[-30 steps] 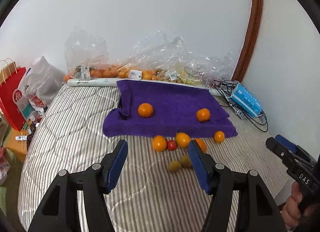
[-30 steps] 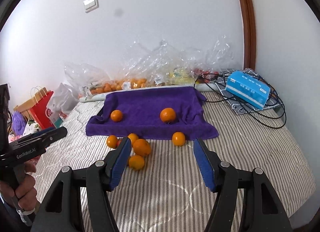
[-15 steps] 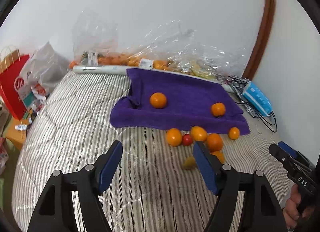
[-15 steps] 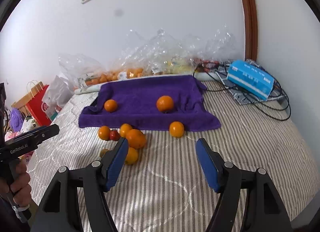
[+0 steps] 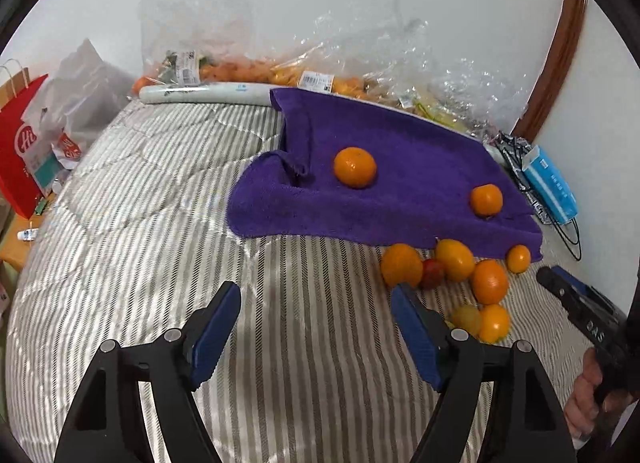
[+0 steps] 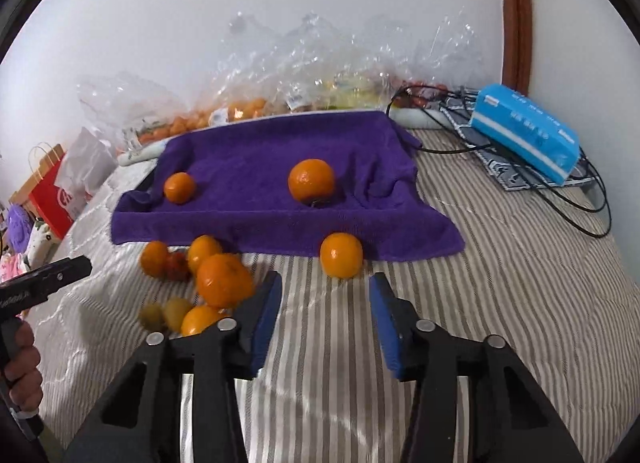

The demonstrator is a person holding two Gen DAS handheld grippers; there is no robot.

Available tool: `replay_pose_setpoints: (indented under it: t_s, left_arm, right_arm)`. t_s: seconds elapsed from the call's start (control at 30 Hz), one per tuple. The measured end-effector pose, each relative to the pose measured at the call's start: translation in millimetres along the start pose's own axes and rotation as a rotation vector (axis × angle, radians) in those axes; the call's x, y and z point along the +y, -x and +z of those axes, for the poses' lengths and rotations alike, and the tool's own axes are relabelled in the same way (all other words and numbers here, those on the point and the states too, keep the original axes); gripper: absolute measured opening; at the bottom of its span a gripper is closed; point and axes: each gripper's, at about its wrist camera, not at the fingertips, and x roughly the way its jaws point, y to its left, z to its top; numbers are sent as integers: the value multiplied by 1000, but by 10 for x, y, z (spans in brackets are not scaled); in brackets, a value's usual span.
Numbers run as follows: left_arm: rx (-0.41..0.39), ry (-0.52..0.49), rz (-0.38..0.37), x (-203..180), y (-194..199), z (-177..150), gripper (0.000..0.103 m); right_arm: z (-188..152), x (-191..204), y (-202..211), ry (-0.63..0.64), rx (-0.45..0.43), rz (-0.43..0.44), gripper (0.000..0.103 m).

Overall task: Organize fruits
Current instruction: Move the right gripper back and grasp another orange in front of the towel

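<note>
Hovering over the striped bed (image 5: pixel 132 223), the left gripper (image 5: pixel 316 311) has its jaws spread wide and holds nothing; only bare quilt lies between them. The cluster of fruits (image 5: pixel 452 267) sits ahead and to the right of the jaws, just before the front edge of the purple towel (image 5: pixel 400 143). One orange of this cluster (image 5: pixel 401 265) is right above the tip of the right blue pad.

The right gripper (image 6: pixel 325 311) also has its jaws released, with nothing inside. A single orange (image 6: pixel 341 255) lies just ahead of the gap between them, touching the towel's front edge (image 6: pixel 280 235). The cluster (image 6: pixel 200 279) is to the left of the left pad, and its biggest orange (image 6: pixel 224 280) is just beside that pad. Two small yellowish fruits (image 6: pixel 166 313) lie at the near side of the cluster; they are blurred.

Two more oranges rest on the towel, one to the left (image 6: pixel 179 187) and one near the middle (image 6: pixel 311 179), well apart. The fruits are round, so they show no long axis. The towel stretches left to right across the bed.

Left of the cluster the bed is open quilt. On the right lie black cables (image 6: pixel 560 199) and a blue box (image 6: pixel 524 135). Clear plastic bags (image 6: pixel 320 63) with more fruit stand behind the towel, against the wall.
</note>
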Motion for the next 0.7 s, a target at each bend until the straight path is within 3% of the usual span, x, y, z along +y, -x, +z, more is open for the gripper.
replay_pose_setpoints:
  t_s: [0.27, 0.37, 0.6, 0.7]
  left_arm:
    - [9, 5, -62, 5, -183, 27, 75]
    - [10, -6, -73, -48, -241, 34, 74]
    - [16, -64, -130, -298, -347, 44, 69]
    - [21, -62, -152, -375, -413, 81, 61]
  right_arm:
    - [123, 21, -427, 41, 55, -59, 42]
    - [120, 18, -564, 50, 92, -68, 35]
    - [55, -2, -407, 69, 51, -16, 31]
    - [6, -34, -306, 58, 27, 23, 31]
